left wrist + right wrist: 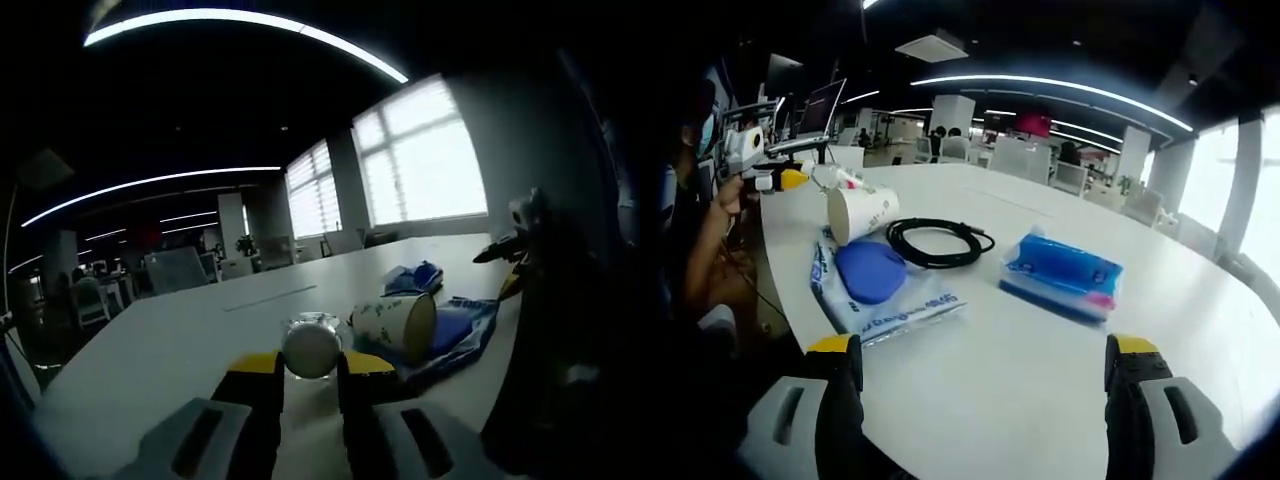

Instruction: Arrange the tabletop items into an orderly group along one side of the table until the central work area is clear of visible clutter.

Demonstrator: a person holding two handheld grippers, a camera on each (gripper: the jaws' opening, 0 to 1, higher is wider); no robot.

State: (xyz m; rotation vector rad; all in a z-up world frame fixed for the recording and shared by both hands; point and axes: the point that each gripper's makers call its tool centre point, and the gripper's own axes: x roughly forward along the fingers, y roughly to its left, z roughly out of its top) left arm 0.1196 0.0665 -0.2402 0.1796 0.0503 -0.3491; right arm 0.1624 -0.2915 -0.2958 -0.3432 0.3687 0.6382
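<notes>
The left gripper point(311, 385) is clamped on a small clear bottle point(313, 345), its pale round end facing the camera between the yellow-tipped jaws; in the right gripper view the same bottle point(837, 177) lies at the table's point(1040, 360) edge, just beside the paper cup point(862, 213), with the left gripper point(790, 179) on it and a person's hand point(728, 195) behind. The bottle looks light, rigid and smooth, so it may slip or roll; a hold across its body, as now, seems better than one at the rounded end. The paper cup point(398, 326) lies on its side, touching the flat plastic pack point(880, 288); it is light and thin-walled, likely to crush under a hard squeeze, so a gentle grasp near the rim suits it. The plastic pack is soft and floppy; I would pinch an edge or slide it. The black cable point(935, 242), coiled near the cup, is limp and will trail; take it across the bundled loops. The blue tissue pack point(1062, 276), apart from the rest, is soft and light; grasp across its short width. The right gripper point(983, 375) hangs over bare table, jaws wide apart, holding nothing.
</notes>
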